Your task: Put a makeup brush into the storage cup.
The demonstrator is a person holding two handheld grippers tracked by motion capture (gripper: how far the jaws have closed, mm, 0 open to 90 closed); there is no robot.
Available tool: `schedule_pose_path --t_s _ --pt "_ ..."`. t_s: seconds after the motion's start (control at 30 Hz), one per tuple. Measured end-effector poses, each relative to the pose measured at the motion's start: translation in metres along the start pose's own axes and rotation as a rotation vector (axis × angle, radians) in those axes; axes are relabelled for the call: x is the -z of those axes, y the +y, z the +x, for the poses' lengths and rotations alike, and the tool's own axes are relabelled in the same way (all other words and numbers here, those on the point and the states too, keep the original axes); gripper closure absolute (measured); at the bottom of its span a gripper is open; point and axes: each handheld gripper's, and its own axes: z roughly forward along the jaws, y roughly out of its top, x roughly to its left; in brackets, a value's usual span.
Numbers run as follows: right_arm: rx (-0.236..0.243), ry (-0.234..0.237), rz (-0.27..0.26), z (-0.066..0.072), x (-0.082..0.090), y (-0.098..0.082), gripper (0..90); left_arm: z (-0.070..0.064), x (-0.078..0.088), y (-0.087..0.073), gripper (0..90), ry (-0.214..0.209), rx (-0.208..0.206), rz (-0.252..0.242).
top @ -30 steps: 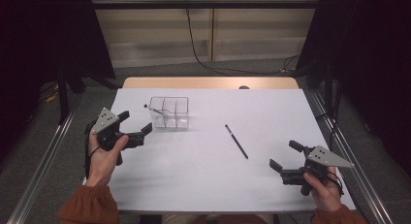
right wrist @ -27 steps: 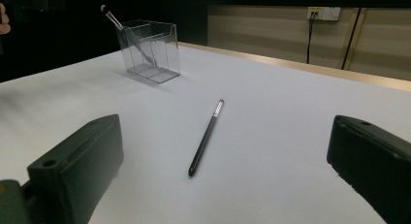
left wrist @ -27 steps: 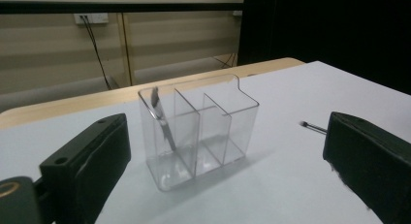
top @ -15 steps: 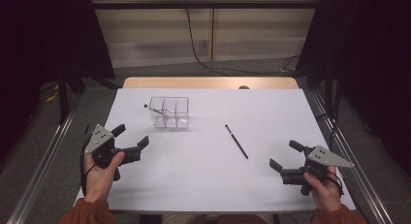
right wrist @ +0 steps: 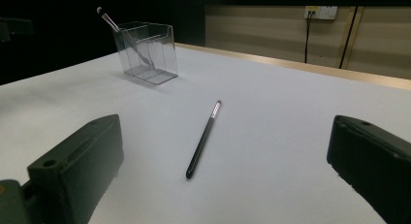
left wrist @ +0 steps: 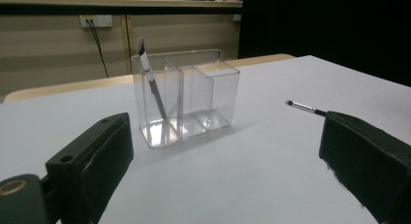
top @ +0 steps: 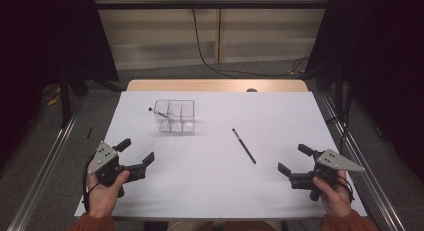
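Both the left gripper (top: 136, 156) and the right gripper (top: 295, 161) rest spread and empty. A pen (top: 244, 146) lies between them; another stands tilted in the far clear box (top: 174, 115).

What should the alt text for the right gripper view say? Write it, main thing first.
A black pen lies flat on the white table between the open jaws of the right gripper. Beyond it stands a clear divided organizer with one brush leaning inside.

A white table (top: 215, 191) with a wooden far edge. On it stand a clear organizer (top: 174, 116), and well right of it lies a black pen (top: 244, 146).
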Motion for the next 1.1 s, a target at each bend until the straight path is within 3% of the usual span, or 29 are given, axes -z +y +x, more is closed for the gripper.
schedule_pose_path --t_s 0.23,0.3,0.4,0.6,0.8,1.0,1.1 --pt "0.004 -0.001 -0.005 0.0 0.002 0.0 0.0 -0.003 0.009 -0.004 3.7 0.024 0.004 -0.012" --pt "0.005 -0.003 -0.005 0.0 0.002 0.0 0.0 -0.005 0.01 -0.006 3.6 0.01 0.018 -0.001" --pt "0.003 -0.004 -0.005 0.0 0.002 0.0 0.0 -0.01 0.013 -0.009 3.7 0.012 -0.011 0.018" --pt "0.003 -0.001 -0.011 0.001 0.004 0.0 0.0 -0.011 0.015 -0.009 3.6 -0.009 -0.004 0.016" --pt "0.008 0.001 -0.012 0.001 0.005 0.0 0.0 -0.006 0.012 -0.009 3.7 -0.017 -0.008 0.027" --pt "-0.016 0.0 -0.026 0.004 0.003 0.003 0.0 -0.003 0.012 -0.01 4.7 -0.025 0.017 0.033" --pt "-0.012 -0.002 -0.007 0.006 0.0 0.003 0.2 -0.004 0.013 -0.009 4.7 -0.028 0.017 0.029"
